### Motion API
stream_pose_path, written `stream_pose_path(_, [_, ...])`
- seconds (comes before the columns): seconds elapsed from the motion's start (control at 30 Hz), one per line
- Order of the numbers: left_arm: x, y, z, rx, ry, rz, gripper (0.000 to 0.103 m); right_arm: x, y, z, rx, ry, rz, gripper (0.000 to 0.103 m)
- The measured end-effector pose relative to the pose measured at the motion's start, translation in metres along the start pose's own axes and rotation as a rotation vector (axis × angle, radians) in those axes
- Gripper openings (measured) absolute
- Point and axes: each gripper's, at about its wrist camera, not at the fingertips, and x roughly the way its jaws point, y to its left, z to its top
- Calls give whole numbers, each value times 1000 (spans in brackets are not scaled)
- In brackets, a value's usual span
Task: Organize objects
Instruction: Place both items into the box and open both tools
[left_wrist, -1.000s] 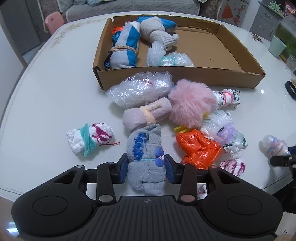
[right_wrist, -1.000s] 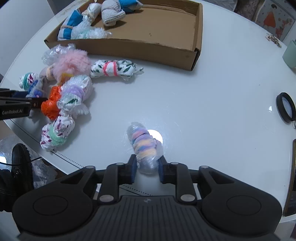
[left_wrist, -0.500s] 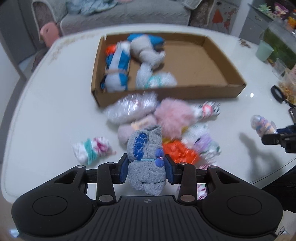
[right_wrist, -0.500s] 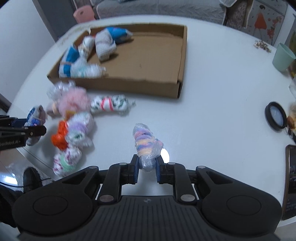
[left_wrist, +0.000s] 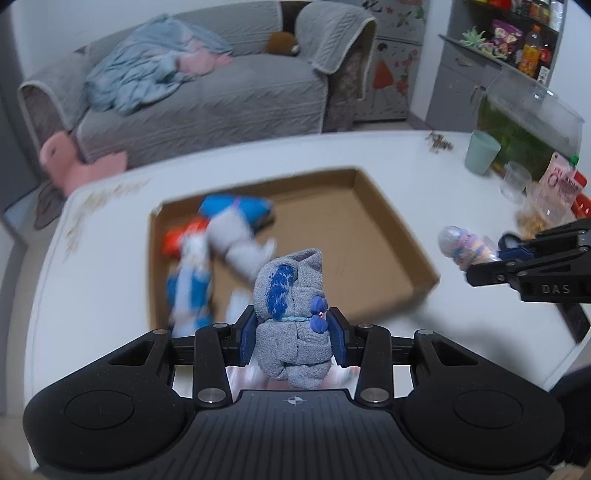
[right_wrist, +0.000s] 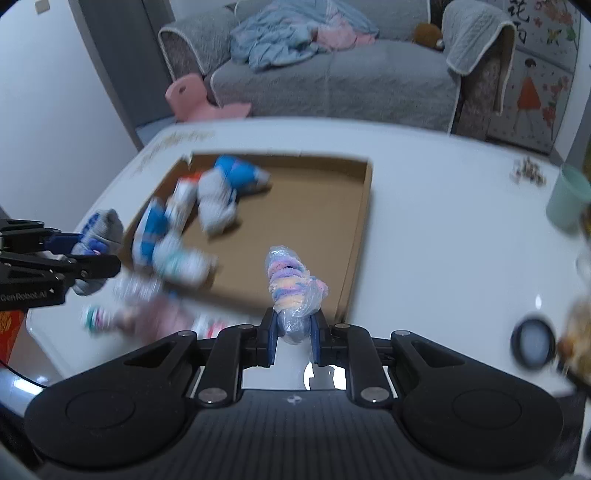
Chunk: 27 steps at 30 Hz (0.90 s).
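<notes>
While both bundles hang above the bench, the left gripper (left_wrist: 291, 341) is clamped on a grey rolled sock bundle (left_wrist: 291, 317) near the cardboard box (left_wrist: 373, 236), and the right gripper (right_wrist: 293, 334) pinches only the tail of a plastic-wrapped pastel bundle (right_wrist: 291, 284). That slick wrap could slide out of the pinch and drop short of the box. Inside, several blue, white and grey rolls (right_wrist: 207, 206) crowd the left end; the right half lies bare.

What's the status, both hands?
Left gripper shut on grey sock roll. Right gripper shut on wrapped pastel bundle. Cardboard box ahead, right half bare.
</notes>
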Motion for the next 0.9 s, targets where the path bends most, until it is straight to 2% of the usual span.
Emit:
stream_pose_path(0.13, [33, -7, 42, 65, -9, -27, 46, 15, -11, 41, -46, -39, 10, 16])
stream_pose_path(0.2, [54, -8, 58, 98, -3, -55, 46, 27, -14, 62, -83, -52, 46, 16])
stream_pose_path(0.3, [90, -7, 77, 143, 23, -45, 46, 53, -16, 86, -154, -54, 96, 16])
stream_pose_path(0.57, [168, 2, 85, 171, 67, -50, 46, 127, -27, 108, -259, 8, 105, 16])
stream_pose_path(0.9, [203, 1, 84, 205, 81, -42, 46, 158, -16, 111, -351, 74, 97, 16])
